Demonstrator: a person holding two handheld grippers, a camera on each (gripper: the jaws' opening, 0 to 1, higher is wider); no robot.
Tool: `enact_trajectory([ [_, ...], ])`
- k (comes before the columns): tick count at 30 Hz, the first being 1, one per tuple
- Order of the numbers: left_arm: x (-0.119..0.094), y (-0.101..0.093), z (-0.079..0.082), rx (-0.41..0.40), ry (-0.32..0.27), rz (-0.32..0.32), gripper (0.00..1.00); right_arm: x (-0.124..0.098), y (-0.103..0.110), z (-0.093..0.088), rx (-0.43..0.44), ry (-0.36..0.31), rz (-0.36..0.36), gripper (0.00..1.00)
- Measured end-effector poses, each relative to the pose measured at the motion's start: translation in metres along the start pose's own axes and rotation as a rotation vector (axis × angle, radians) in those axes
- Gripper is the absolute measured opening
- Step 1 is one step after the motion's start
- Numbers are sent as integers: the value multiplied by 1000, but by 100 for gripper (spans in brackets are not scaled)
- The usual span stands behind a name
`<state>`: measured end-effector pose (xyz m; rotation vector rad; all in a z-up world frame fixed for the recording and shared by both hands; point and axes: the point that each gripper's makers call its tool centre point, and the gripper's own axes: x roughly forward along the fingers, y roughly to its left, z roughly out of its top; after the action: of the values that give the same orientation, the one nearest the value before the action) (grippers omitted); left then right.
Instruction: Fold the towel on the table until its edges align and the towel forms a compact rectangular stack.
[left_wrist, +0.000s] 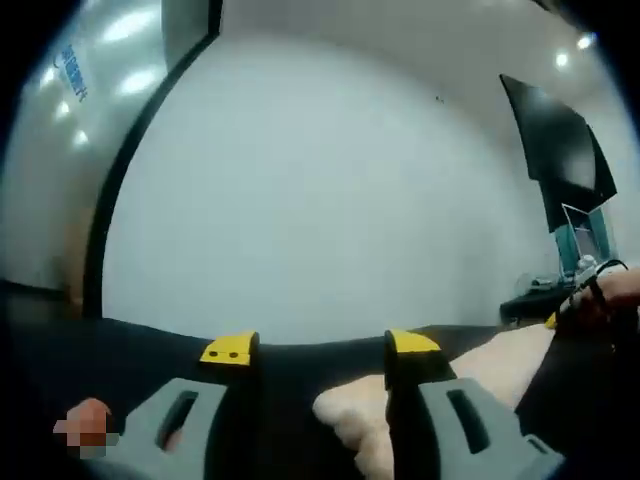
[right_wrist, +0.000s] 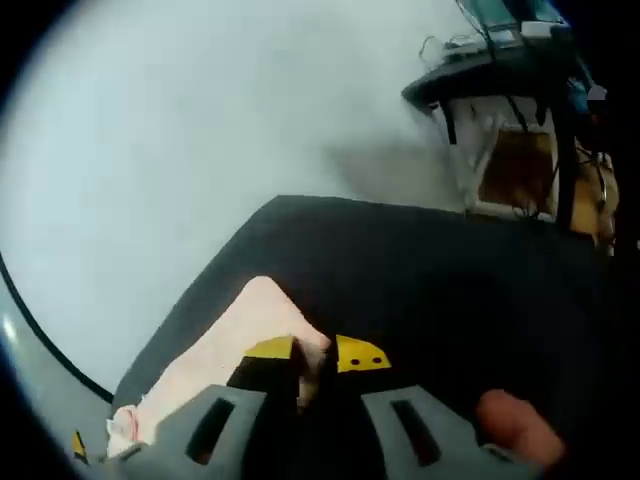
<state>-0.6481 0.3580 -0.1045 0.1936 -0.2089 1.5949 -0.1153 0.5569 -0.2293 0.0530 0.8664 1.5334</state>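
Note:
A cream towel (left_wrist: 352, 412) lies on the black table (left_wrist: 140, 360). In the left gripper view it runs from beside my right-hand jaw off to the right. My left gripper (left_wrist: 321, 347) is open, its yellow-tipped jaws wide apart just above the table, with a towel edge low between them. In the right gripper view the towel (right_wrist: 215, 355) stretches down-left across the table (right_wrist: 440, 290). My right gripper (right_wrist: 316, 352) is shut on the towel's near corner, with cloth bunched between the yellow tips. The right gripper (left_wrist: 590, 295) also appears at the towel's far end.
A pale wall rises behind the table. A dark panel (left_wrist: 560, 150) hangs at the upper right. Beyond the table's far edge stands a desk with cables and a brown box (right_wrist: 515, 165). A fingertip (right_wrist: 510, 425) rests by my right jaw.

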Motion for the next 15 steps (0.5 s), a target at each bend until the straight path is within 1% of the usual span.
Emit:
enact_trajectory([
  [1,1,-2,-2,-3,12,-9,47,-3,6,5,20,-25,23,2],
  [2,1,-4,-3,-2,16,-14,47,-5,9,13,-2,-69,32,2],
  [3,2,-4,-5,-1,18,-19,46,-10,14,21,-42,-110,32,2],
  [4,2,-7,-5,1,22,-28,46,-15,25,31,-87,-164,51,2],
  [5,3,-7,-6,1,22,-35,46,-20,38,38,-141,-200,64,2],
  [6,3,-9,-6,5,23,-39,46,-26,55,44,-191,-241,91,2],
  [7,4,-11,-7,12,27,-41,45,-33,77,49,-214,-289,143,2],
  [8,5,-11,-9,16,36,-41,44,-42,105,46,-261,-307,198,2],
  [9,4,-12,-10,16,42,-42,41,-49,131,40,-365,-325,248,2],
  [10,4,-12,-11,16,46,-44,38,-51,153,36,-465,-353,289,2],
  [11,4,-13,-11,15,47,-45,37,-59,174,28,-552,-380,320,2],
  [12,4,-13,-11,17,48,-46,37,-62,194,18,-609,-394,359,2],
  [13,4,-14,-10,19,46,-45,37,-67,209,6,-670,-400,385,2],
  [14,4,-14,-10,20,45,-44,37,-71,222,-6,-760,-406,394,2],
  [15,4,-12,-11,16,48,-41,37,-72,230,-15,-815,-420,395,2],
])
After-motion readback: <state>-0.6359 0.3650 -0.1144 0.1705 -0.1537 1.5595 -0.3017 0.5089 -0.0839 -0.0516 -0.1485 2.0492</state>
